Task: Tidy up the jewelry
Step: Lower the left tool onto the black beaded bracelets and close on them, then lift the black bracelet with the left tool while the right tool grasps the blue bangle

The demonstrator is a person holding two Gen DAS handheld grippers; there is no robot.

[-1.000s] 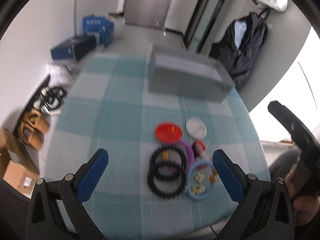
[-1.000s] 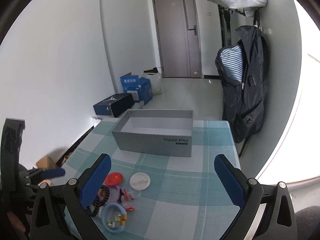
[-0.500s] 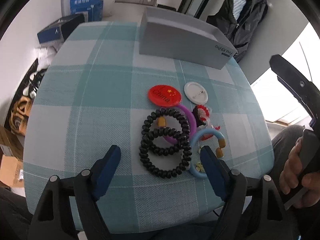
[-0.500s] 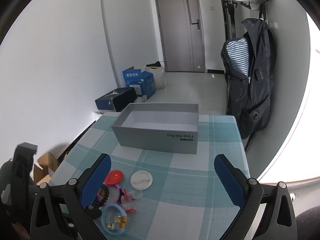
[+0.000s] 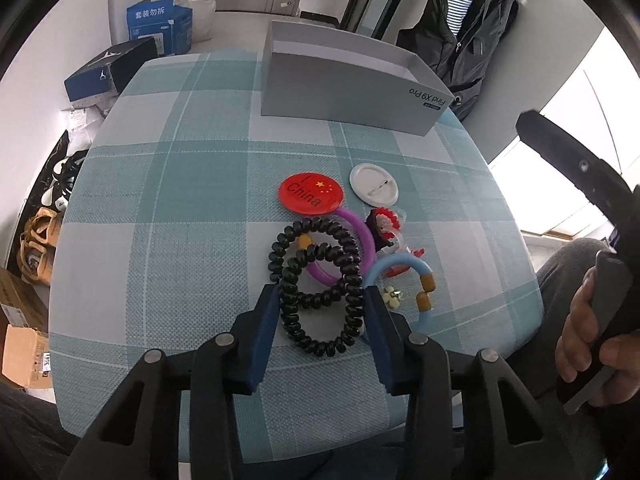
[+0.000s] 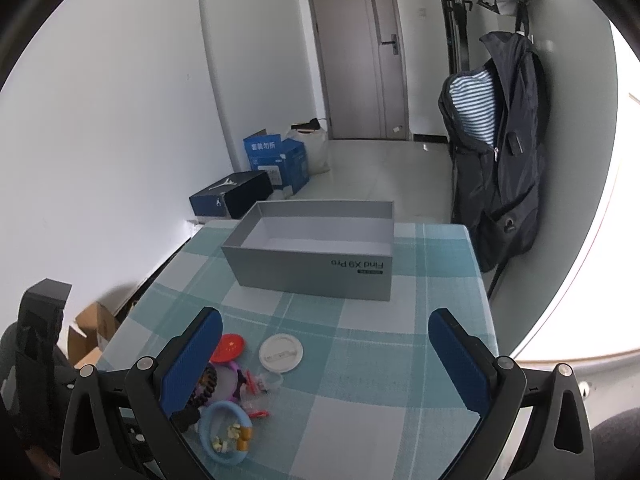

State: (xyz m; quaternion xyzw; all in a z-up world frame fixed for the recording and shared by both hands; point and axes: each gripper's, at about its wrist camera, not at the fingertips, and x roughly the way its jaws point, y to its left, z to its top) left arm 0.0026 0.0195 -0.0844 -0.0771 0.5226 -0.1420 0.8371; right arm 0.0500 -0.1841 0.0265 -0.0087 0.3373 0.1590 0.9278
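Jewelry lies in a cluster on the checked tablecloth: two black coil bracelets, a purple ring, a light blue ring, a red badge and a white badge. My left gripper points down at the nearer black coil bracelet. Its jaws are closing, with both blue pads against the coil's sides. An open grey box stands at the far side of the table. Above the near right part of the table my right gripper is open, with nothing between its fingers.
A dark backpack hangs by the wall at the right. Blue and black boxes sit on the floor beyond the table, cardboard boxes and shoes to its left. A hand grips the right tool's handle past the table's right edge.
The left gripper's jaws have narrowed from wide open to either side of the black coil bracelet, and the gripper has tilted down and come closer to it. The right gripper has stayed put.
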